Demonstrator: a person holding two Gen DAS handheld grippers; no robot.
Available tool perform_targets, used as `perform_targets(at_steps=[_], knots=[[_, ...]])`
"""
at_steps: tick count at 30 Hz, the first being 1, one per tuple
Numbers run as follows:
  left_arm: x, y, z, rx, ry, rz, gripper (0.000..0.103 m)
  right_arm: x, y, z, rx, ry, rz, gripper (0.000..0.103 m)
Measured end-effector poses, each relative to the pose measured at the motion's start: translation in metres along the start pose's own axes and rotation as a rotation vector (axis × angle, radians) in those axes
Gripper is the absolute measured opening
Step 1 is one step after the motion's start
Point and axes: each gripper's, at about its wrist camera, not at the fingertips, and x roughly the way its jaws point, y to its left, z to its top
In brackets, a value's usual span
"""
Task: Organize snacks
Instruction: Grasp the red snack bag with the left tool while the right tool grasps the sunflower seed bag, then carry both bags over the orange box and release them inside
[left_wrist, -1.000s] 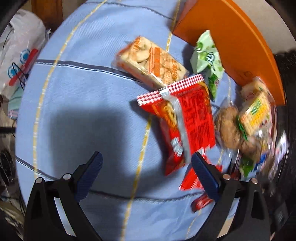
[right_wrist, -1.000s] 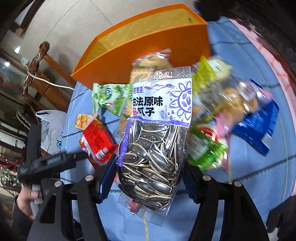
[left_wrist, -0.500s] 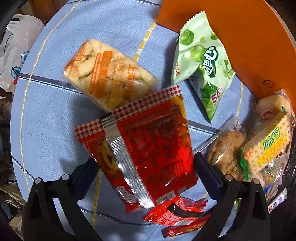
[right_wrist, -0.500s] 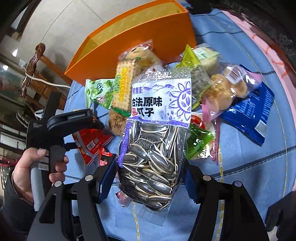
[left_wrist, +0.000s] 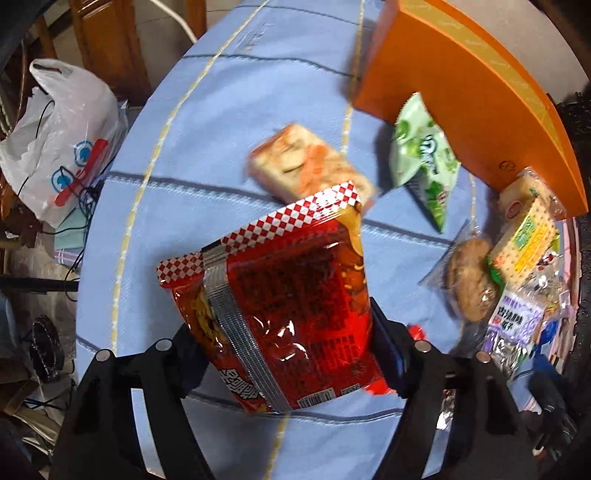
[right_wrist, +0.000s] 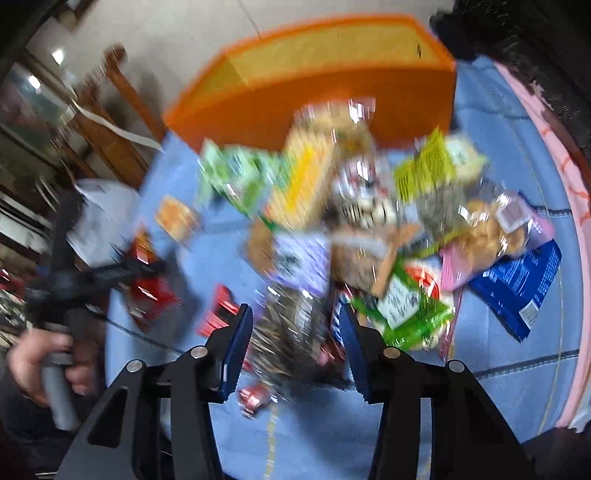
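Note:
A red snack bag (left_wrist: 295, 288) with a checkered top edge hangs between the fingers of my left gripper (left_wrist: 288, 350), lifted off the blue tablecloth (left_wrist: 221, 147). The left jaws are closing and their pads press on the bag's sides. In the right wrist view a clear bag of sunflower seeds (right_wrist: 291, 325) sits between the fingers of my right gripper (right_wrist: 295, 332). Those jaws are closing too and squeeze the bag, though the picture is blurred. The orange box (left_wrist: 461, 110) stands open at the far side of the table (right_wrist: 314, 103).
A cracker pack (left_wrist: 310, 166) and a green pea bag (left_wrist: 424, 166) lie before the box. Several snacks are piled at the right (left_wrist: 517, 240), with a blue bag (right_wrist: 517, 277) at the pile's edge. A white plastic bag (left_wrist: 62, 147) sits off the table's left side.
My left gripper dropped around the red bag, narrowed on it and raised it off the cloth. My right gripper narrowed on the seed bag, and its view has blurred with motion.

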Motion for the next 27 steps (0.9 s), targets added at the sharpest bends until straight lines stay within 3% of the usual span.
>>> perform_targets(at_steps=[3,6,9,11,12,14,15,21,27], knots=[[0.005,0.002,-0.004,-0.02,0.013,-0.036,0.072,0.014,-0.006,-0.003,0.079,0.039,0.04,0.07],[0.005,-0.002,-0.006,0.0,0.015,-0.032,0.072,0.024,-0.001,0.0,0.086,0.044,0.035,0.073],[0.018,-0.01,-0.008,-0.001,0.034,-0.031,0.072,0.042,0.027,0.004,-0.066,0.044,-0.076,0.072],[0.027,-0.007,-0.005,0.007,0.054,-0.031,0.072,0.065,0.049,-0.002,-0.207,0.087,-0.159,0.061],[0.029,-0.009,-0.005,0.013,0.063,-0.031,0.072,0.07,0.055,-0.005,-0.239,0.1,-0.151,0.058],[0.029,-0.009,-0.003,0.02,0.065,-0.04,0.072,0.061,0.057,-0.005,-0.218,0.084,-0.091,0.032],[0.028,-0.008,-0.004,0.019,0.06,-0.044,0.072,0.05,0.052,-0.001,-0.179,0.064,-0.044,0.028],[0.018,-0.005,-0.003,0.004,0.044,-0.055,0.072,0.013,0.009,0.017,0.001,0.013,0.095,0.028],[0.005,-0.004,0.006,0.015,0.014,-0.1,0.072,-0.015,-0.006,0.02,0.054,-0.045,0.179,0.028]])
